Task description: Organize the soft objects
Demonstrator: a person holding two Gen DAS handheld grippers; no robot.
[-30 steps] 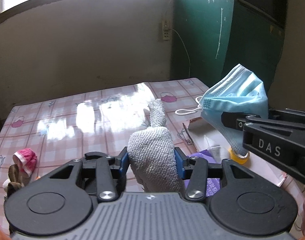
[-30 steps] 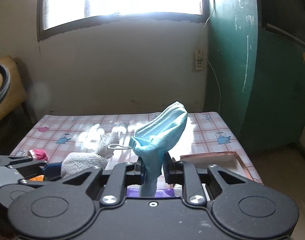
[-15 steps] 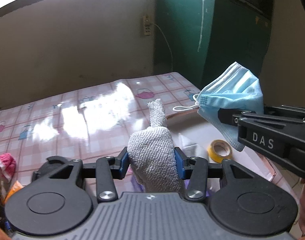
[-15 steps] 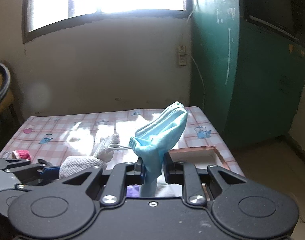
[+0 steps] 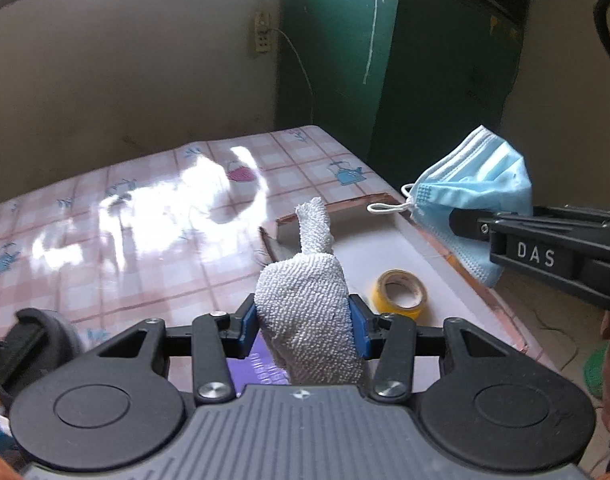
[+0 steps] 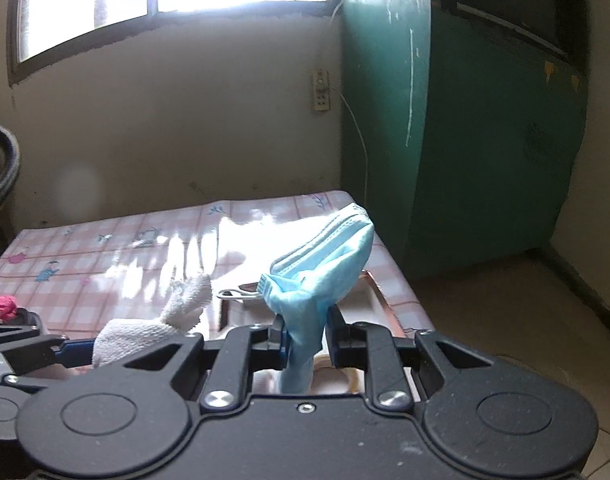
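A: Left gripper [image 5: 305, 322]?
B: Clamped on a white terry cloth [image 5: 307, 312], blue pads [image 5: 247, 326] pressing both its sides. Cloth's long axis runs up and away from the gripper, with a narrow twisted tip pointing to the far side. It's held above the counter [image 5: 145, 240], over the near edge of a shallow white box [image 5: 445, 280].

A: Right gripper [image 6: 305, 336]?
B: Pinching a light blue surgical mask [image 6: 321, 276] by its lower end. Mask stands up, long axis tilting up and to the right, white ear loop [image 6: 237, 293] dangling off its left side. In the left wrist view the mask [image 5: 477, 196] hangs over the box's right rim.

A: Anything in the box?
B: A yellow tape roll [image 5: 401, 294] lying flat, just right of the cloth.

A: Other stuff?
B: Pink checked cover with teapot print on the counter, pink-red fabric lump [image 6: 3, 306] at far left, green cabinet [image 6: 465, 120] to the right, purple item [image 5: 257, 364] under the left gripper, can't tell what.
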